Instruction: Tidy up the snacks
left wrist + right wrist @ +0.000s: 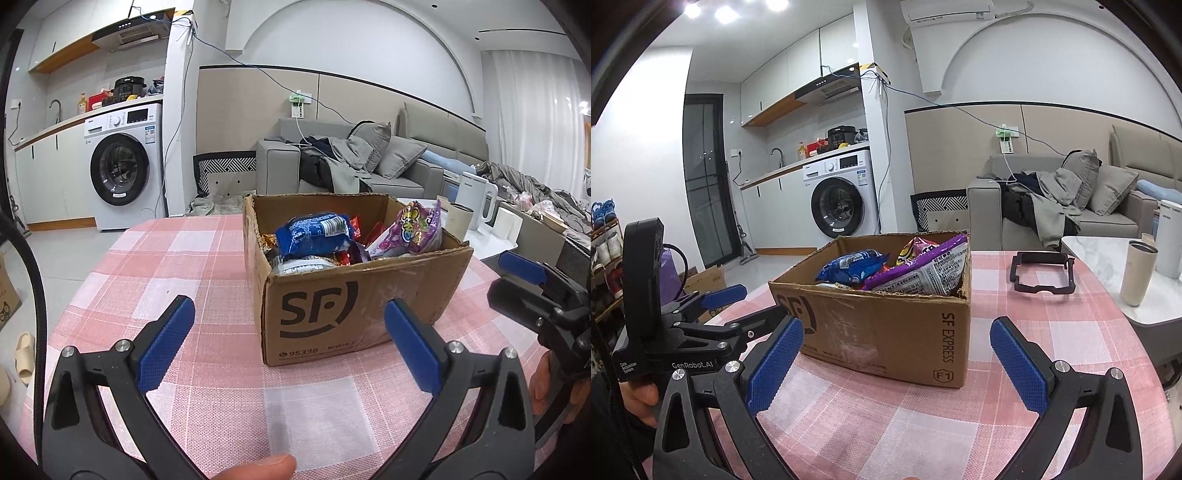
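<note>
One cardboard box (354,295) of snacks sits on the checked tablecloth (184,258): one blue packet (314,232), one purple packet (421,225). Two grippers, left (288,343) and right (897,365), both spread wide, holding nothing

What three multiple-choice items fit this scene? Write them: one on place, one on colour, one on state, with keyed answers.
1. Where are the snacks?
A. In the cardboard box
B. On the sofa
C. On the floor

2. What colour is the tablecloth?
A. Green stripes
B. Pink and white check
C. Plain black

3. How is the left gripper?
A. Shut on a packet
B. Open, holding nothing
C. Inside the box

Answers: 1 A, the blue packet and purple packet stick out of it; 2 B, checks show around the box; 3 B, its fingers stand apart before the box.
</note>
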Demonstrator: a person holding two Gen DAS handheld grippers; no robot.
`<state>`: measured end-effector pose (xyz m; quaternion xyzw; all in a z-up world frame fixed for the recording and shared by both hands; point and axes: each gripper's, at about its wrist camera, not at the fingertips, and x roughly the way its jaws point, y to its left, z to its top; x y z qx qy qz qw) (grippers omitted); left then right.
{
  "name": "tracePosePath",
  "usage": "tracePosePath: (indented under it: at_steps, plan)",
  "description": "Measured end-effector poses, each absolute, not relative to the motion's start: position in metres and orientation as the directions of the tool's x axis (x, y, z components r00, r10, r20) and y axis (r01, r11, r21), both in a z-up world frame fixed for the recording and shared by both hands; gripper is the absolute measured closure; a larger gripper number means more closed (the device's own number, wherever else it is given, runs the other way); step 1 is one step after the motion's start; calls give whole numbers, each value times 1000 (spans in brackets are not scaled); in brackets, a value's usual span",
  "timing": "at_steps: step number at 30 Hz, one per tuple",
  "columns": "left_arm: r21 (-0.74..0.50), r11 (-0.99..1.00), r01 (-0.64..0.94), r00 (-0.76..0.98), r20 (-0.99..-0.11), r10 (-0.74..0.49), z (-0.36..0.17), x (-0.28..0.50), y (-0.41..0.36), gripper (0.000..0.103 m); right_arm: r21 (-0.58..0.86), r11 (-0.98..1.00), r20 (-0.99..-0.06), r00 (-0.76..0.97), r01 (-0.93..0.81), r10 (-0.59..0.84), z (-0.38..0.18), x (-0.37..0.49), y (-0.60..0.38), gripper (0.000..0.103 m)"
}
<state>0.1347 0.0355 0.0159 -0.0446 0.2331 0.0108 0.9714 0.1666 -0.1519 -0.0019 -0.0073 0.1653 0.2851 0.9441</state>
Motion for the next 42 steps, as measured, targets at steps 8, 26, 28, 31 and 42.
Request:
tracePosePath:
  at_steps: [8, 26, 28, 31, 42]
  plan:
    - [-74, 997, -36, 888, -460, -2, 15, 131, 35, 0, 83, 842, -292, 795, -533, 532, -2, 165, -155, 0]
    - [-73, 997, -37, 896, -443, 1, 12, 126, 32, 0, 89, 844, -289, 798, -528, 530, -2, 167, -157, 0]
    - [-74, 997, -38, 896, -443, 1, 12, 126, 32, 0, 89, 845, -289, 798, -528, 529, -2, 167, -157, 0]
    - [-76, 996, -39, 896, -443, 1, 12, 126, 32, 0, 89, 844, -290, 797, -529, 530, -2, 167, -157, 0]
    - [-78, 996, -41, 897, -441, 2, 12, 126, 33, 0, 89, 845, -290, 798, -527, 529, -2, 167, -156, 0]
